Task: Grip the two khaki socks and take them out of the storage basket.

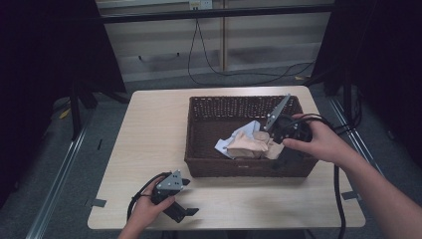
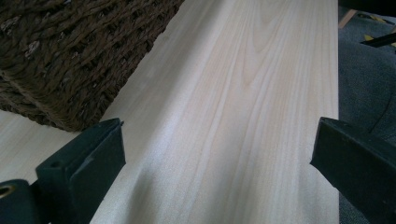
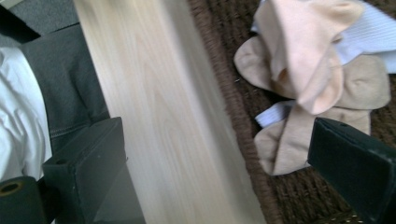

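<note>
A dark wicker basket [image 1: 198,130] stands on the right half of the pale wooden table [image 1: 149,139]. Inside it lies a heap of beige socks [image 1: 249,145] on a white sock [image 1: 247,129]. My right gripper [image 1: 286,149] hangs over the basket's front right part, tilted down toward its front rim. In the right gripper view it [image 3: 217,154] stands open above the rim [image 3: 233,121], the beige socks [image 3: 303,70] just ahead of its right jaw. My left gripper [image 1: 186,198] rests open at the table's front left, nothing between its jaws [image 2: 217,154]. The basket's corner [image 2: 70,56] is close on its left.
The table's front strip [image 3: 159,116] runs between the basket and the person's lap [image 3: 65,93]. Grey floor [image 2: 366,84] lies past the table's edge. Black cables [image 1: 341,199] trail from the right gripper. Dark frames and curtains flank the table.
</note>
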`<state>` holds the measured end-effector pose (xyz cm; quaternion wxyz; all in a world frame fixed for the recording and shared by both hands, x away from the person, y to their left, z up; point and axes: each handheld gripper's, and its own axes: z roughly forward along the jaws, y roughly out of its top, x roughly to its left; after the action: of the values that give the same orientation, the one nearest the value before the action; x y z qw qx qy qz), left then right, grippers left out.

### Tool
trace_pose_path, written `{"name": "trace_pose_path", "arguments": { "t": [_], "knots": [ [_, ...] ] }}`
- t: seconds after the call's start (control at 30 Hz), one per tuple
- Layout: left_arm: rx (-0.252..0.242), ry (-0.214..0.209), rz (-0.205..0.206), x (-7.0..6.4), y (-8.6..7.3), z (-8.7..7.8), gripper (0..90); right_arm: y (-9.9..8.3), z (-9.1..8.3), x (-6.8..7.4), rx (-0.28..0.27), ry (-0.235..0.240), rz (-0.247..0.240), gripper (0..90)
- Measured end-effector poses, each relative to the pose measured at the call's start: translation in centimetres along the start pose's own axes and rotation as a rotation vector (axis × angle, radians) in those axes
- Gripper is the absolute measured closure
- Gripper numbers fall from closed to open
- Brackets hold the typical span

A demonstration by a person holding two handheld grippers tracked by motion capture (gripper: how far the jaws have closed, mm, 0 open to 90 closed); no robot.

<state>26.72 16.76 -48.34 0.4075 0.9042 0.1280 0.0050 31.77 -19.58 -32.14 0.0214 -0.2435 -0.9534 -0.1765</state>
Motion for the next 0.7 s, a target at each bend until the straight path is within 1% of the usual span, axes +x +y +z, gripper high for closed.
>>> {"name": "trace_pose_path", "arguments": {
  "t": [0.07, 0.1, 0.2, 0.23, 0.37, 0.43, 0.53, 0.7],
  "knots": [
    [0.003, -0.003, 0.002, 0.0, 0.0, 0.0, 2.4, 0.2, -0.1, -0.5, 0.001, -0.022, 0.004, 4.0],
    [-0.009, -0.004, 0.002, 0.0, 0.0, 0.1, 2.4, 0.4, -0.1, -0.7, 0.003, -0.028, 0.011, 4.0],
    [-0.005, -0.003, 0.003, 0.0, 0.0, 0.1, 2.4, 0.7, 0.1, -1.5, 0.006, -0.042, 0.035, 4.0],
    [-0.008, -0.004, 0.002, 0.0, 0.0, 0.1, 2.4, 0.8, 0.4, -1.9, 0.012, -0.050, 0.035, 4.0],
    [-0.005, -0.001, 0.006, 0.0, 0.0, 0.0, 2.4, 1.2, 1.2, -3.0, 0.038, -0.074, 0.070, 4.2],
    [-0.009, -0.003, 0.005, 0.0, 0.0, 0.0, 2.4, 1.4, 1.6, -3.6, 0.041, -0.096, 0.078, 4.0],
    [-0.004, 0.000, 0.006, 0.0, 0.0, 0.0, 2.4, 1.7, 2.3, -4.3, 0.055, -0.102, 0.109, 3.7],
    [-0.012, -0.003, 0.003, 0.0, 0.0, -0.1, 2.4, 2.2, 3.7, -5.5, 0.079, -0.133, 0.146, 4.0]
  ]
}}
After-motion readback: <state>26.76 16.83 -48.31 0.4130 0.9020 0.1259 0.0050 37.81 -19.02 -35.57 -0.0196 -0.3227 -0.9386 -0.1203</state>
